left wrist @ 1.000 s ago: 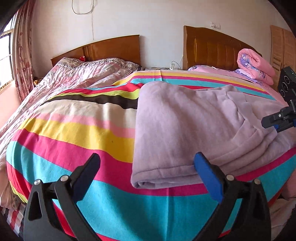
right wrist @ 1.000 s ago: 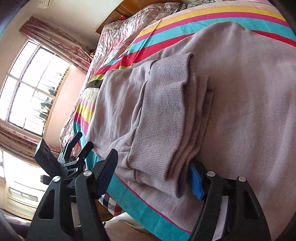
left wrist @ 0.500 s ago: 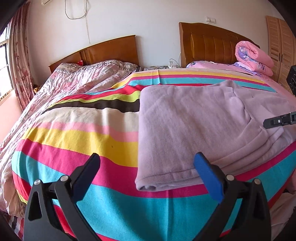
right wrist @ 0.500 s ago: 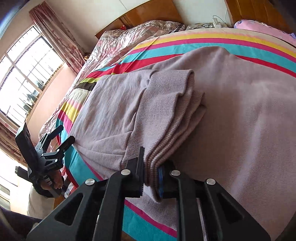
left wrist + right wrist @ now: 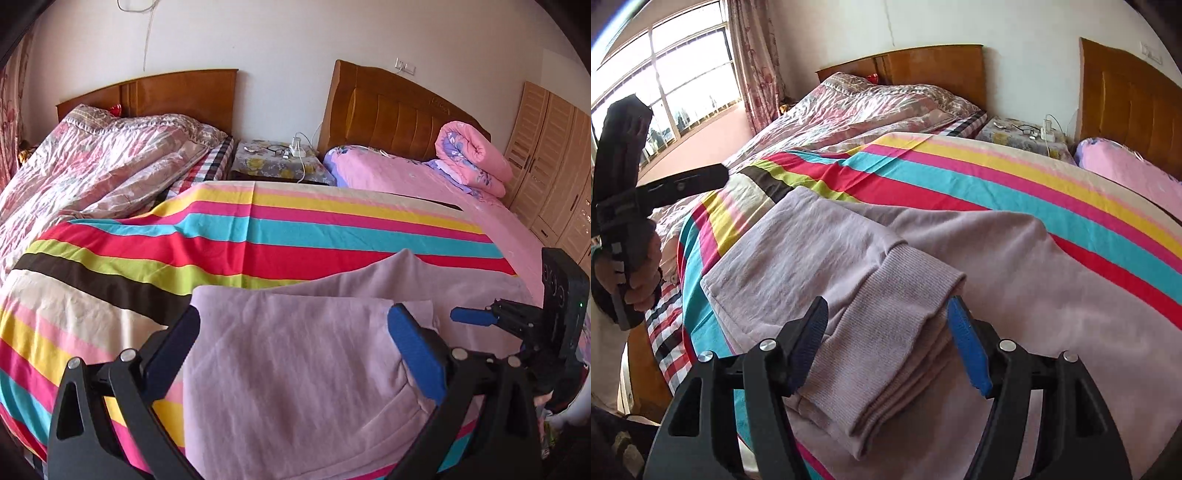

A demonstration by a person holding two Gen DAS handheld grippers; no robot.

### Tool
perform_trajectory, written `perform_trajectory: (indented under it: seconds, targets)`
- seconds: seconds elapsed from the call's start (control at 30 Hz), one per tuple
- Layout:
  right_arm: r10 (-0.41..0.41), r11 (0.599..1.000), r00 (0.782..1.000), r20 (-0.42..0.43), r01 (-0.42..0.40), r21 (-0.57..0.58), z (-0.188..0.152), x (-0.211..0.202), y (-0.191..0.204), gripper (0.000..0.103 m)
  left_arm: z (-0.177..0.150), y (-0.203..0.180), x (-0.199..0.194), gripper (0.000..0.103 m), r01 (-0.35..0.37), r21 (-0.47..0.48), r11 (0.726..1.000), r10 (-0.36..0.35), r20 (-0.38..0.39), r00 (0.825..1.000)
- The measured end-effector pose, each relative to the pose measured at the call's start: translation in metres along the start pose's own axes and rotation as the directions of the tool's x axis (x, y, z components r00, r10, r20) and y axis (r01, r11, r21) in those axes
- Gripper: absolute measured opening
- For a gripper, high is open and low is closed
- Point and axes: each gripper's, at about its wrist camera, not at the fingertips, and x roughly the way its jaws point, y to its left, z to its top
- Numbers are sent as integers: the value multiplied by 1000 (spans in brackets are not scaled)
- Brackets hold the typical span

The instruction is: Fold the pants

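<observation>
Lilac pants [image 5: 295,369] lie folded on the striped bedspread [image 5: 258,236]. My left gripper [image 5: 295,332] is open, its jaws either side of the folded left end and above it. In the right wrist view the pants [image 5: 997,266] lie across the bed, and the ribbed cuffs [image 5: 901,332] are stacked on top. My right gripper [image 5: 886,332] is open with the cuff stack between its jaws. The right gripper also shows in the left wrist view [image 5: 476,316], at the right edge. The left gripper shows in the right wrist view [image 5: 690,182], raised at the left.
A second bed with a crumpled floral quilt [image 5: 92,166] lies left. A nightstand [image 5: 273,162] with cables stands between two wooden headboards. A rolled pink duvet [image 5: 472,158] lies on the pink bed, a wardrobe [image 5: 554,155] at right. A window [image 5: 665,81] is at left.
My right gripper was shut on the cuff stack half a second ago and has opened. My left gripper has moved forward and up over the pants' folded end.
</observation>
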Motion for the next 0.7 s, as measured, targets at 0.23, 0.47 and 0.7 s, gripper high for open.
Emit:
perform_trajectory:
  seconds: [0.23, 0.47, 0.7]
  targets:
    - [-35, 987, 989, -142, 11, -162, -4, 57, 16, 66, -23, 28, 110, 101, -108, -35, 994, 98, -213, 972]
    - [-29, 996, 997, -66, 23, -85, 11, 31, -16, 67, 7, 8, 81, 102, -101, -28, 995, 97, -111, 989]
    - [-217, 971, 958, -186, 232, 62, 16, 68, -112, 69, 10, -31, 148, 102, -175, 160, 971, 205, -195, 959]
